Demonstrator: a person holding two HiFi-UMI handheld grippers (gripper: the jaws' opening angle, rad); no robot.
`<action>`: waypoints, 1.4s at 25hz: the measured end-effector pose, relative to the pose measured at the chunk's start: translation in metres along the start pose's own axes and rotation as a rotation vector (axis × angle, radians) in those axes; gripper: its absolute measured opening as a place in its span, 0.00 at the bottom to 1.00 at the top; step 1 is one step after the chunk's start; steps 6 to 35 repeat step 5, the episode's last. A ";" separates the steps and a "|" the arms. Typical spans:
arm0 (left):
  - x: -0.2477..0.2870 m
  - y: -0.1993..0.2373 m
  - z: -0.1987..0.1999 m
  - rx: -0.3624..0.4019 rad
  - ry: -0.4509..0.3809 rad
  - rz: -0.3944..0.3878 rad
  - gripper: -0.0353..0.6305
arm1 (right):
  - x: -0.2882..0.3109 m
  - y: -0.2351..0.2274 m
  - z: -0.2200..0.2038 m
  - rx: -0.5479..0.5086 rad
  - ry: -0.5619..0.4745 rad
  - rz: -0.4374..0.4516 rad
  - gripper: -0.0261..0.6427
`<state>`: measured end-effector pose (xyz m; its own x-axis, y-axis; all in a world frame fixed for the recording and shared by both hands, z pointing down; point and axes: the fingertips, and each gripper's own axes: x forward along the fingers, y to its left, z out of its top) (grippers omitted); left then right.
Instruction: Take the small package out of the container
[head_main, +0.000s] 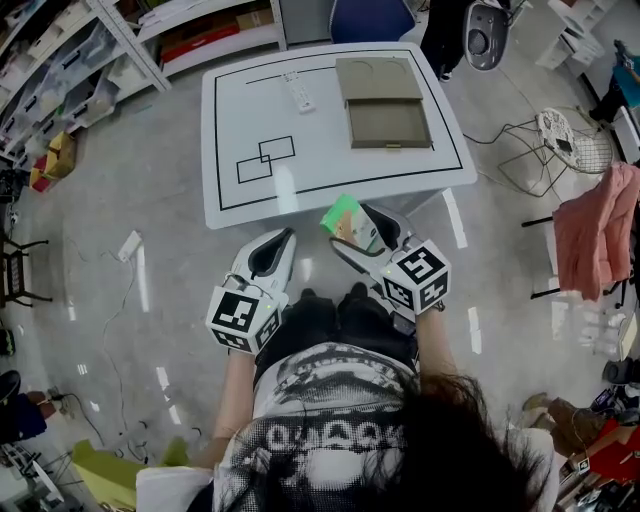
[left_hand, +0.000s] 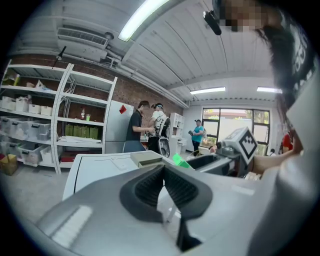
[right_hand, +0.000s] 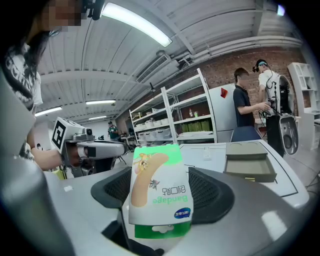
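Package (right_hand: 159, 192) of bandages, green and white, is clamped upright between the jaws of my right gripper (head_main: 352, 233), its printed face toward that gripper's camera with the lettering upside down. From the head view I see it held just off the near edge of the white surface (head_main: 250, 100), well apart from the container (head_main: 386, 108), a tan box that lies open at the far right of the surface. A remote control (head_main: 299, 91) lies to the container's left. My left gripper (left_hand: 164, 174) hangs beside the right one, short of the surface, its jaws pressed together with nothing between them.
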<state>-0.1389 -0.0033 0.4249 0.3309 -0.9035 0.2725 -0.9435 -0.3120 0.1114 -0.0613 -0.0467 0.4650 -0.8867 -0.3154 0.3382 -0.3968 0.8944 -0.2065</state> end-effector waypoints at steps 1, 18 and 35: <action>0.000 0.000 0.000 0.001 0.000 -0.002 0.05 | 0.000 0.000 0.000 0.001 0.000 -0.001 0.58; -0.003 -0.001 0.001 0.004 -0.004 -0.008 0.05 | -0.001 0.003 0.002 0.002 -0.004 -0.004 0.58; -0.003 -0.001 0.001 0.004 -0.004 -0.008 0.05 | -0.001 0.003 0.002 0.002 -0.004 -0.004 0.58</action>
